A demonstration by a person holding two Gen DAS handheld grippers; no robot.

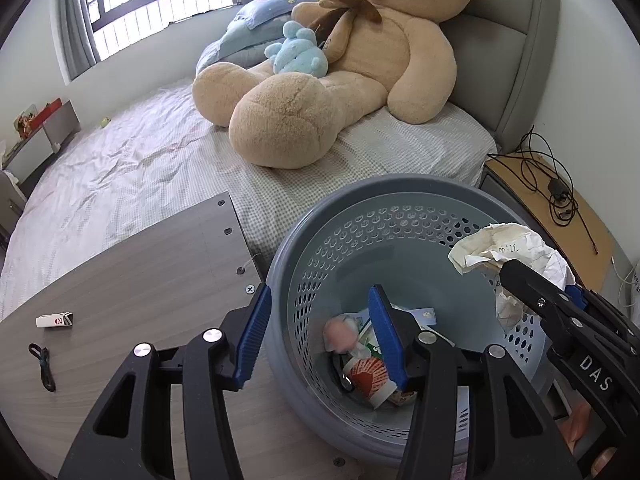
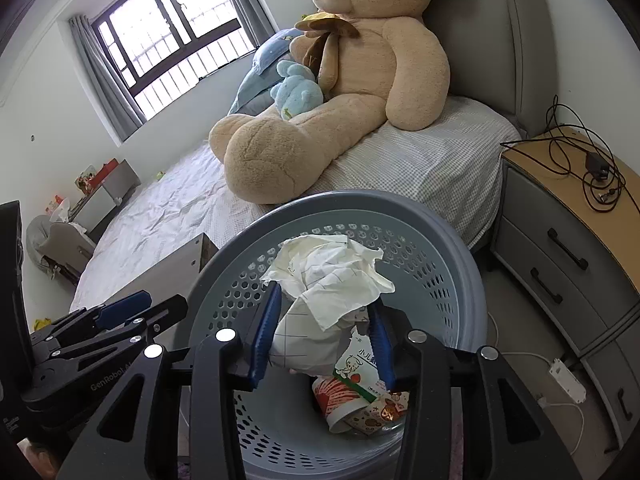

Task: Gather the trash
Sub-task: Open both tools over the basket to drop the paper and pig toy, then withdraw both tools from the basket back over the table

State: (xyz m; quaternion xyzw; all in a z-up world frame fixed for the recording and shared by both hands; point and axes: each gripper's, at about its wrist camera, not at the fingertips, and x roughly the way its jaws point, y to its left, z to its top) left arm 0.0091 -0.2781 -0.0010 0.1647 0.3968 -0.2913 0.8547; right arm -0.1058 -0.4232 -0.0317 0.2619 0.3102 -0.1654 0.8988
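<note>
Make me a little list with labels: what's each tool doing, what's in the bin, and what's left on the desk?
left tool: open, its fingers either side of the round grey plastic perforated bin's wall
right tool: shut on crumpled white paper ball, above bin
in bin: red-and-white paper cup, snack wrappers
on grey wooden desk: small white box, black cord

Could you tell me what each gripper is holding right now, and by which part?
The right gripper pinches the crumpled paper by its lower half, above the grey bin. The left gripper holds nothing; its fingers straddle the bin's rim.
</note>
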